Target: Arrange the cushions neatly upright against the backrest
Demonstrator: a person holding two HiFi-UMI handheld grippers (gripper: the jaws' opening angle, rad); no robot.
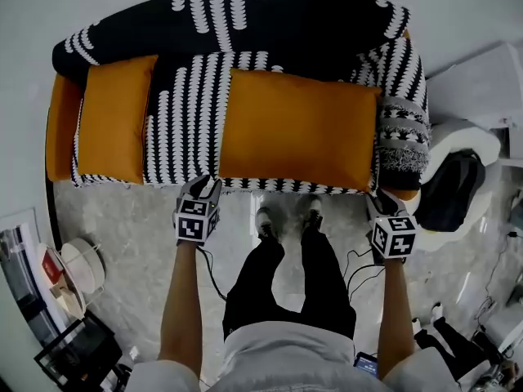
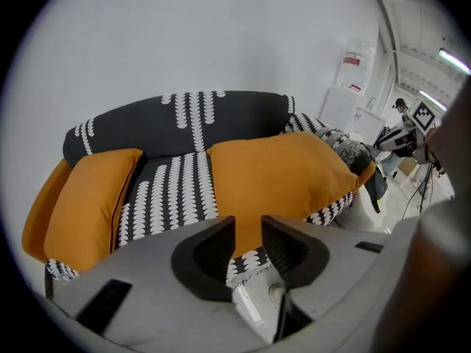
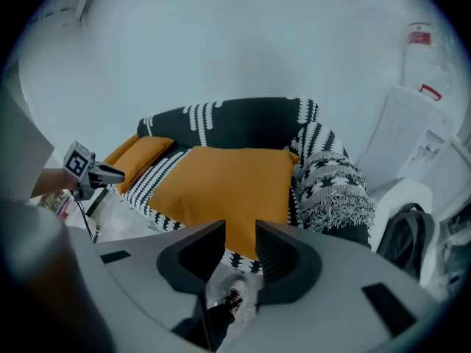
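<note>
A large orange cushion [image 1: 298, 129] [image 2: 276, 175] [image 3: 221, 186] lies flat on the seat of the black sofa with white pattern [image 1: 245, 31]. A smaller orange cushion [image 1: 114, 117] [image 2: 85, 197] leans by the sofa's left armrest. My left gripper [image 1: 202, 188] [image 2: 248, 223] hovers at the seat's front edge, off the big cushion's near left corner. It is open with nothing between its pads. My right gripper [image 1: 377, 201] [image 3: 241, 230] is off the cushion's near right corner, also open and holding nothing.
A black and white fringed throw [image 1: 402, 137] drapes over the right armrest. A white chair with a dark bag [image 1: 458, 186] stands right of the sofa. A low rack with objects [image 1: 65, 276] is at the lower left. The person's shoes [image 1: 286, 217] and cables [image 1: 214, 280] are on the marble floor.
</note>
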